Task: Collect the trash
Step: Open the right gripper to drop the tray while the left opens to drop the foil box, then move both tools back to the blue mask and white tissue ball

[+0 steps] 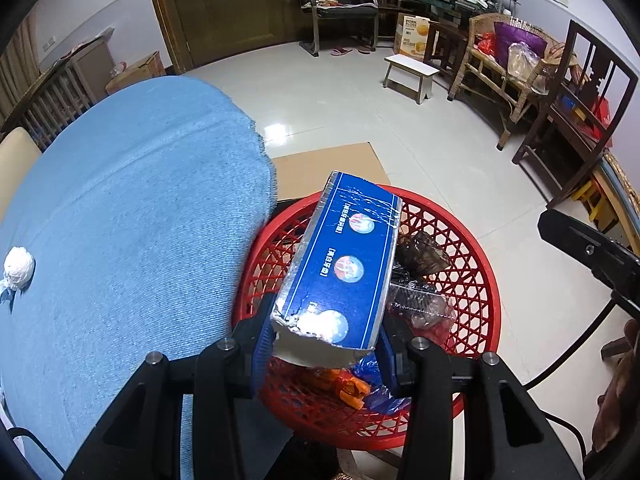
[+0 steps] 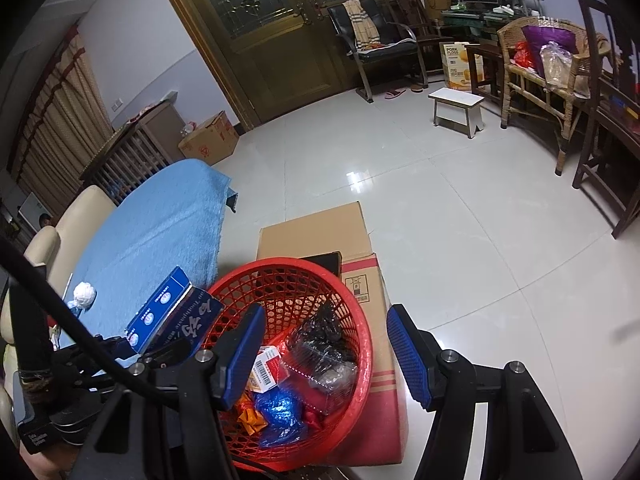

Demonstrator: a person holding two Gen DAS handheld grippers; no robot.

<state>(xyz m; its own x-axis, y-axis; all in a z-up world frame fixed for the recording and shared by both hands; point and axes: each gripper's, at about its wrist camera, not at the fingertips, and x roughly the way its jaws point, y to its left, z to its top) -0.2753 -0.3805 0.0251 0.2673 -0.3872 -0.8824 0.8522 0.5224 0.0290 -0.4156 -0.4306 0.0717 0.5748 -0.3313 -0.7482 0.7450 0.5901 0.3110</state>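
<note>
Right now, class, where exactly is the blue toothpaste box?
The blue toothpaste box is clamped in the left gripper, held above the near rim of the red basket, just right of the blue cloth.

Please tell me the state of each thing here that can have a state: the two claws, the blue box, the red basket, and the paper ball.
Left claw: shut on the blue box.
Right claw: open, nothing between its pads.
Blue box: held over the basket, tilted, one end torn.
Red basket: upright, partly filled with wrappers.
Paper ball: crumpled, lying on the blue cloth.
</note>
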